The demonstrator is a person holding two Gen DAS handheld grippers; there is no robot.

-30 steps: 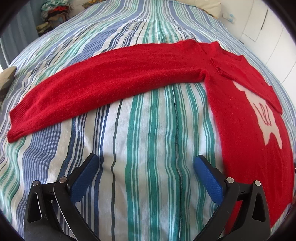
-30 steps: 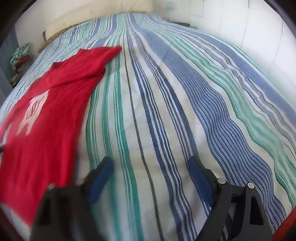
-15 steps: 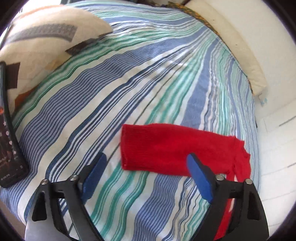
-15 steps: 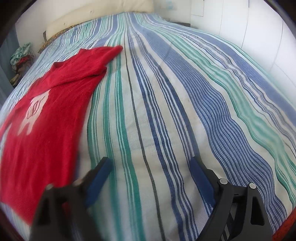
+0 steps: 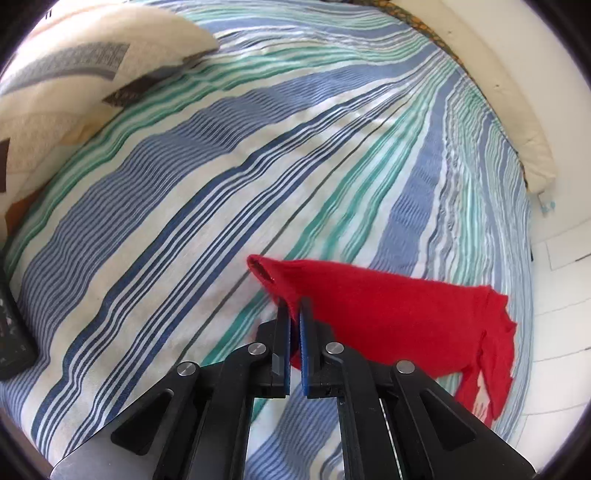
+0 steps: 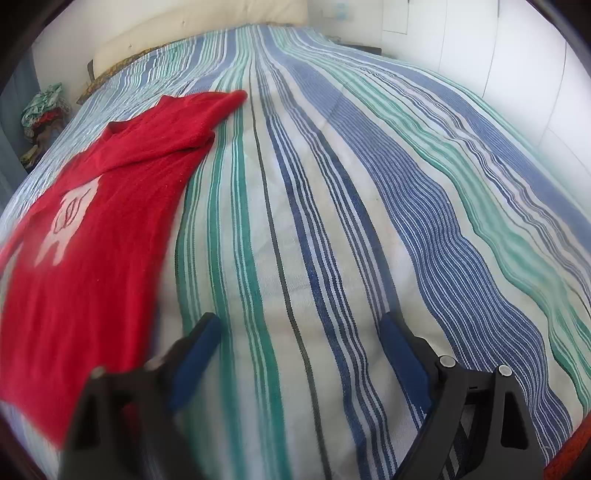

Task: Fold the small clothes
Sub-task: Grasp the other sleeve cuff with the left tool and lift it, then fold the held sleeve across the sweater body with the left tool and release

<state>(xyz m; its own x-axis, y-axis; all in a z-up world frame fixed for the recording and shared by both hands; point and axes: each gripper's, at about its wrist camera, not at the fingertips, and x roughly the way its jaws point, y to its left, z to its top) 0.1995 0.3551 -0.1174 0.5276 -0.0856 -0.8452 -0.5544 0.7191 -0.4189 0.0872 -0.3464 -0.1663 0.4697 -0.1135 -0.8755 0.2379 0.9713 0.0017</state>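
A small red knit sweater (image 6: pixel 92 236) with a white animal figure lies on the striped bedspread (image 6: pixel 332 221). In the left wrist view my left gripper (image 5: pixel 294 306) is shut on the cuff end of its long sleeve (image 5: pixel 369 302), which is lifted off the bed; the cuff opening (image 5: pixel 262 269) sticks out past the pads. The sweater body (image 5: pixel 491 369) hangs to the right. My right gripper (image 6: pixel 299 332) is open and empty over bare bedspread, to the right of the sweater's body. The other sleeve lies folded across the chest (image 6: pixel 177 122).
A patterned cream pillow (image 5: pixel 74 74) lies at the upper left of the left wrist view. A dark flat object (image 5: pixel 11 339) sits at the left edge. A cream headboard cushion (image 6: pixel 199 33) and white wall panels (image 6: pixel 480 55) bound the bed. A clothes pile (image 6: pixel 44 110) lies far left.
My left gripper has swung to the sleeve's cuff, closed on it and lifted it. My right gripper has stayed open and nearly still.
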